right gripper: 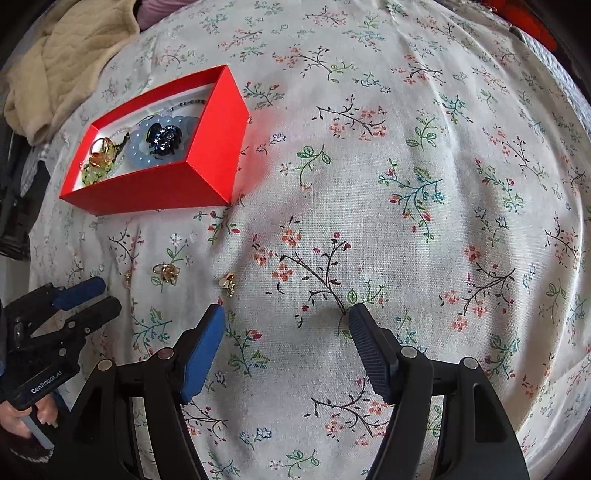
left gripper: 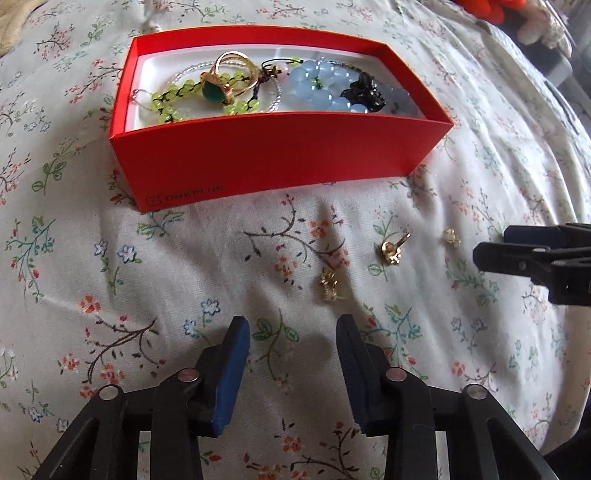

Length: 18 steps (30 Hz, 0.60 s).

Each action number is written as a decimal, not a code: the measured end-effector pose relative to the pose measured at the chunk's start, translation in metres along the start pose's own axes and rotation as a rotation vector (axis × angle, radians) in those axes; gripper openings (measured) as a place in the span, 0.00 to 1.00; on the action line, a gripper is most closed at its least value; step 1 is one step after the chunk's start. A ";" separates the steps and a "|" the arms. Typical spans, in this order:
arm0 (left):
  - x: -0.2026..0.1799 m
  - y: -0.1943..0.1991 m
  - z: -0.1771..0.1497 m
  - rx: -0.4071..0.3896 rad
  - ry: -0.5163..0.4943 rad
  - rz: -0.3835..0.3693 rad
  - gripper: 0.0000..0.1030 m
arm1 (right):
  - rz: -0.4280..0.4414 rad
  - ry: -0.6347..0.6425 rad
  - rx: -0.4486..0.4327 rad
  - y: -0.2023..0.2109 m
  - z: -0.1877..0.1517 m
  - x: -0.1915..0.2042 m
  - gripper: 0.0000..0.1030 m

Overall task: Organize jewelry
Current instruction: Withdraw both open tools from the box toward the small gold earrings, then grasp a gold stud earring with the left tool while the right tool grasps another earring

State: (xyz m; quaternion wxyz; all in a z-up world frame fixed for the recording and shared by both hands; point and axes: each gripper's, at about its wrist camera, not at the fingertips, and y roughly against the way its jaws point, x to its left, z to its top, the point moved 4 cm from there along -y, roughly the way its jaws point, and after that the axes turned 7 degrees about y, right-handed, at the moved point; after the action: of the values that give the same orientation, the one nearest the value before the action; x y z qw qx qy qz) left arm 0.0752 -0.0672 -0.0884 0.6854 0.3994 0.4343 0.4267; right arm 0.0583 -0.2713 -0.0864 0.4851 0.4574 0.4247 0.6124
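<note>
A red box [left gripper: 280,151] stands on the flowered bedspread [left gripper: 184,258]. It holds a green bead bracelet [left gripper: 173,98], a gold ring with a green stone [left gripper: 218,90], a blue bead bracelet [left gripper: 314,88] and a black flower piece [left gripper: 360,92]. Three small gold pieces lie on the cloth in front of the box: one [left gripper: 328,286] just ahead of my left gripper [left gripper: 291,325], the others [left gripper: 393,251] [left gripper: 452,236] further right. My left gripper is open with nothing between its pads. My right gripper [right gripper: 286,312] is open over bare cloth, with a gold piece [right gripper: 229,282] just off its left fingertip.
In the right wrist view the box [right gripper: 155,188] is at the upper left, and a beige blanket [right gripper: 66,48] is bunched behind it. A person's hand [right gripper: 22,421] holds the left gripper [right gripper: 105,295]. Something orange [left gripper: 484,7] lies at the far edge.
</note>
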 end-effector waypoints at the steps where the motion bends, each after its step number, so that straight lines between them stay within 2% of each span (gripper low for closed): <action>1: -0.002 -0.001 0.001 0.000 -0.002 -0.003 0.37 | 0.003 0.005 0.000 0.000 0.000 0.001 0.70; 9: -0.013 -0.004 0.006 -0.015 -0.039 -0.003 0.35 | 0.007 0.049 0.007 -0.004 0.001 0.008 0.70; 12: -0.015 -0.009 0.007 -0.011 -0.045 0.006 0.31 | 0.006 0.051 0.009 -0.004 0.001 0.010 0.70; 15: -0.017 -0.012 0.008 -0.015 -0.060 0.024 0.26 | 0.016 0.053 0.011 -0.003 0.001 0.009 0.70; 17: -0.022 -0.013 0.009 -0.018 -0.071 0.027 0.14 | 0.023 0.058 0.013 -0.002 0.000 0.008 0.70; 18: -0.024 -0.013 0.009 -0.020 -0.079 0.031 0.12 | 0.025 0.061 0.015 -0.003 0.001 0.008 0.70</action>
State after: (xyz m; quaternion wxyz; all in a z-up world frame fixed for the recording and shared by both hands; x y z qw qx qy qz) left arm 0.0805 -0.0951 -0.0920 0.6995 0.4157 0.3962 0.4253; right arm 0.0590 -0.2628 -0.0875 0.4609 0.4473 0.4382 0.6288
